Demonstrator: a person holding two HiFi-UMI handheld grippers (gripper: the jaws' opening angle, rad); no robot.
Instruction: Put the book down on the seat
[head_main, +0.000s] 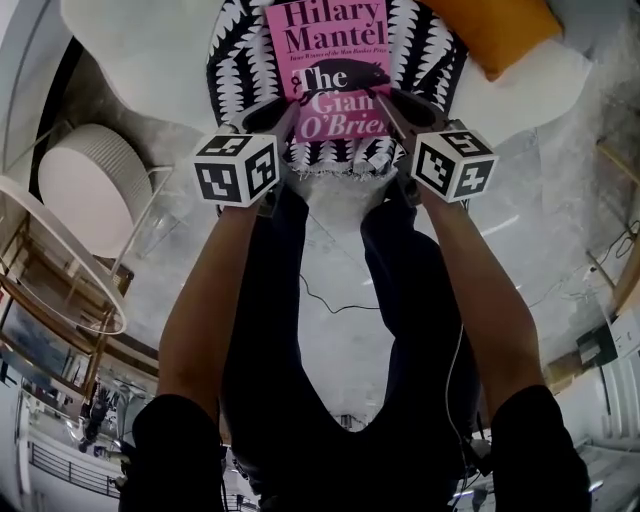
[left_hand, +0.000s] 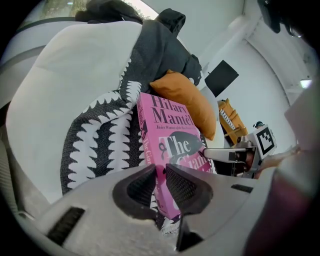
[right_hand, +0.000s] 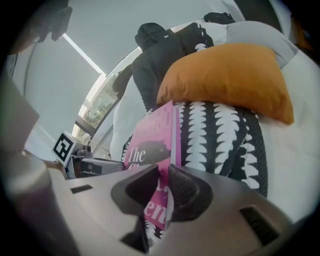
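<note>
Light is bright, soft and even: daylight enters by a window (right_hand: 97, 109) at the left of the right gripper view, a bright strip (right_hand: 82, 54) runs overhead, shadows are faint, and the pale floor (head_main: 540, 200) in the head view shows mild glare. Both gripper views bend strongly toward their edges and fade to black corners, with the jaws near the lens soft and the book (left_hand: 170, 130) sharp. The head view's lower half is dark.
</note>
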